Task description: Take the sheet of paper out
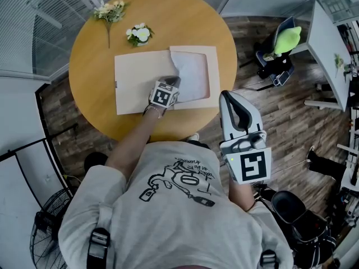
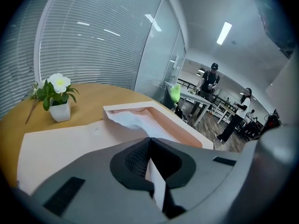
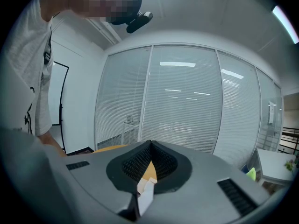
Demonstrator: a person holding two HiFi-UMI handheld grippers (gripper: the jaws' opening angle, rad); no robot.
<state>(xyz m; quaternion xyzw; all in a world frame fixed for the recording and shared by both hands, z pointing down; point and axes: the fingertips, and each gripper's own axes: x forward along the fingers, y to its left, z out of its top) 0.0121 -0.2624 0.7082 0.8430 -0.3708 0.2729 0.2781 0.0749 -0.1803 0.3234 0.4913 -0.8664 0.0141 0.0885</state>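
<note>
A beige envelope (image 1: 140, 82) lies flat on the round wooden table (image 1: 90, 55), its right end open. A white sheet of paper (image 1: 193, 74) shows in that opening, crumpled upward at its near corner. My left gripper (image 1: 173, 83) is over the envelope's lower middle, shut on that corner. In the left gripper view the sheet (image 2: 130, 120) runs from the envelope (image 2: 70, 139) up into the closed left gripper (image 2: 150, 143). My right gripper (image 1: 225, 96) hovers off the table's right edge; in its own view the right gripper (image 3: 150, 144) is shut with nothing in it.
A small white pot of flowers (image 1: 139, 34) and a loose flower spray (image 1: 110, 11) sit at the table's far side. A chair with a green object (image 1: 279, 52), a white desk (image 1: 328, 46) and a floor fan (image 1: 47, 228) stand around. People (image 2: 208, 83) stand far off.
</note>
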